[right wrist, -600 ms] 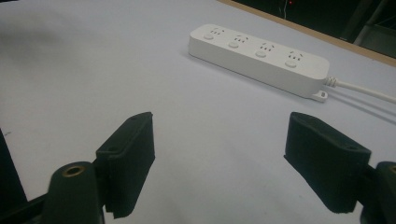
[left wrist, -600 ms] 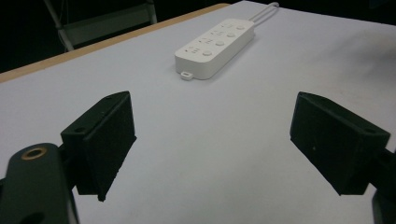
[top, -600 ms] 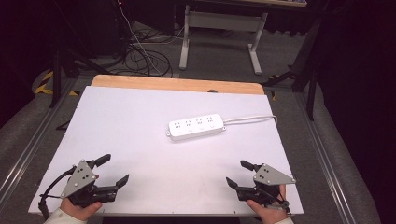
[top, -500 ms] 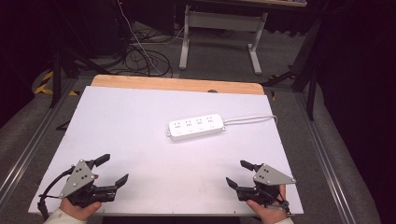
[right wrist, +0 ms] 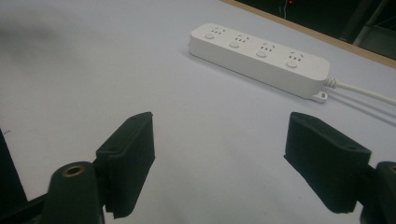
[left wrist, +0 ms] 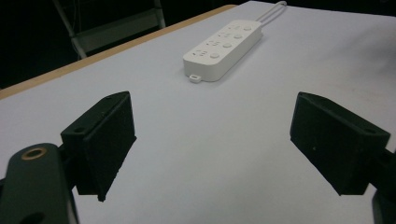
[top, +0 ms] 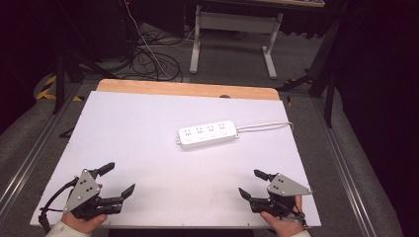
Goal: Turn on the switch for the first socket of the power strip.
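Resting low at the near edge of the white table, the left gripper and the right gripper sit well apart at the two corners, each held in a hand that comes in from the bottom, which reads to me as a ready stance and not work under way. Both claws are spread wide with nothing between them: the left gripper view shows bare tabletop in the broad gap between its two black jaws, and the right gripper view shows the same. Both point inward and forward toward the one object on the table, a white four-outlet power strip lying flat around the middle, a little right of centre and toward the far side, well clear of either gripper. Its white cord runs off to the right and loops back near the table's edge. My guess is that the strip is laid out in the open so either hand can reach it, and the wide jaws suit its broad body. No plug or other item is near it, so what is meant to be done with it I cannot say.
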